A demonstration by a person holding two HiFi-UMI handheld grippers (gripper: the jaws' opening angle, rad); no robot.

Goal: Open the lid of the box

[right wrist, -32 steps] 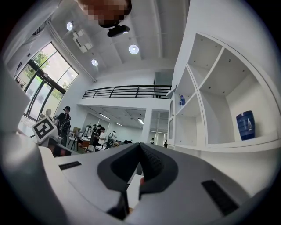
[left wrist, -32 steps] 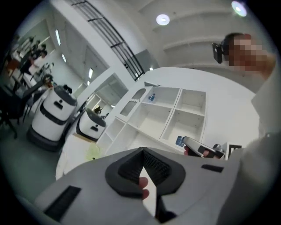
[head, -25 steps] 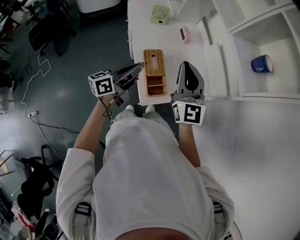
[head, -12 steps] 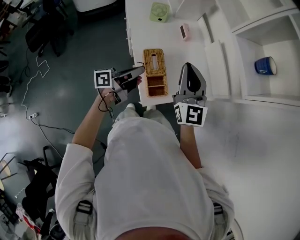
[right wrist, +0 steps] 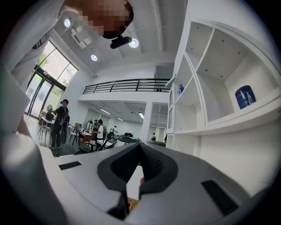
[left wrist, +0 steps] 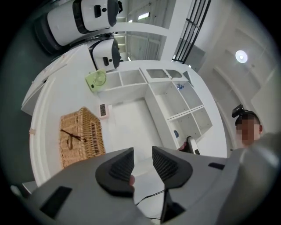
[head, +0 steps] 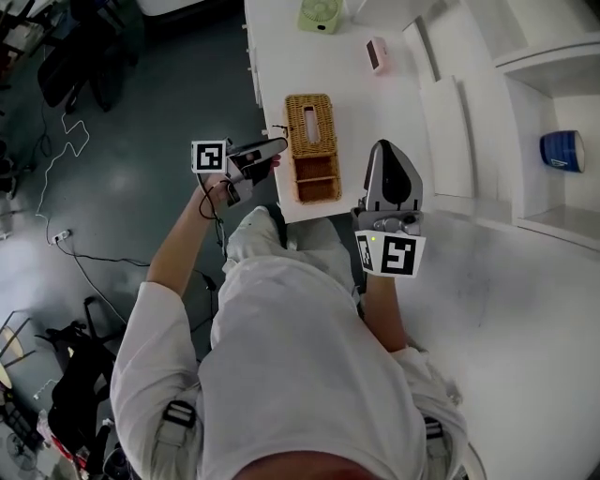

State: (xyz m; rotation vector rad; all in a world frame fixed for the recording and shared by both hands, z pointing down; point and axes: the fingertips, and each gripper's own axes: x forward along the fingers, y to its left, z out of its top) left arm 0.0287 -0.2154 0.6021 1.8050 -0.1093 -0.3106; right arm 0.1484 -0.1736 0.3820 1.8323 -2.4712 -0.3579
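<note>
While both are empty, left hand-held gripper [left wrist: 142, 152] has just been widening, right hand-held gripper [right wrist: 140, 147] closed.

1 wicker box [head: 312, 148], 1 fan [head: 319, 15], 1 blue cup [head: 561, 150], prob. 1 pink gadget [head: 377, 54].

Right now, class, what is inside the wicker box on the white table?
The wicker box shows only its woven outside; its lid is down. The lid covers the interior, so any contents cannot be seen.
</note>
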